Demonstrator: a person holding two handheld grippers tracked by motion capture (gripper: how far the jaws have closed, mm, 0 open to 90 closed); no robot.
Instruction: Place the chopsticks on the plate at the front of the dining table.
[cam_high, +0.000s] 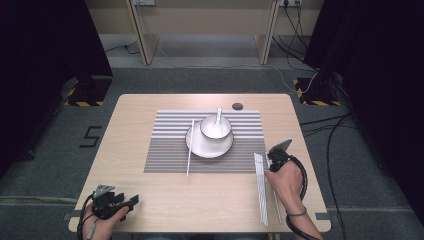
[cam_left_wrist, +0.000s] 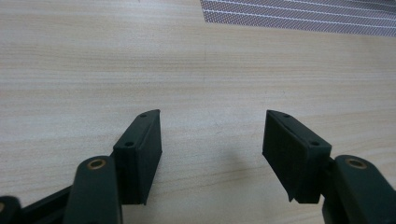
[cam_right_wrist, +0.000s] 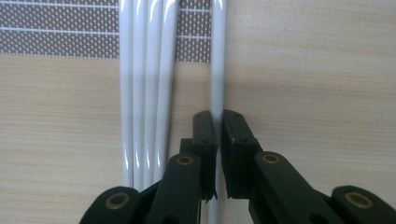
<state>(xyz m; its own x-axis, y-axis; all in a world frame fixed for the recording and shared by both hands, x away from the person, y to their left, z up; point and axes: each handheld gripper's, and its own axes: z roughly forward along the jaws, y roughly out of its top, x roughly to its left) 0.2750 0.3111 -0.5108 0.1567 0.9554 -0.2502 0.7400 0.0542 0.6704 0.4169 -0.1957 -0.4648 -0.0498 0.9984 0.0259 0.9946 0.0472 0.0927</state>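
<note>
The right gripper (cam_right_wrist: 217, 116) has its black jaws clamped on one slim, glossy white chopstick (cam_right_wrist: 218, 70) lying on the pale wood-grain table (cam_high: 165, 195), near its right edge. Just beside it, four more round white chopsticks (cam_right_wrist: 147, 93) lie tight together, their tips over the woven grey striped placemat (cam_high: 165, 150). A sixth chopstick (cam_high: 190, 147) rests by the one white plate (cam_high: 200, 147), which carries a single white bowl (cam_high: 216, 131) with a spoon (cam_high: 218, 116). The left gripper (cam_left_wrist: 212, 140) hovers wide, ribbed pads bare.
</note>
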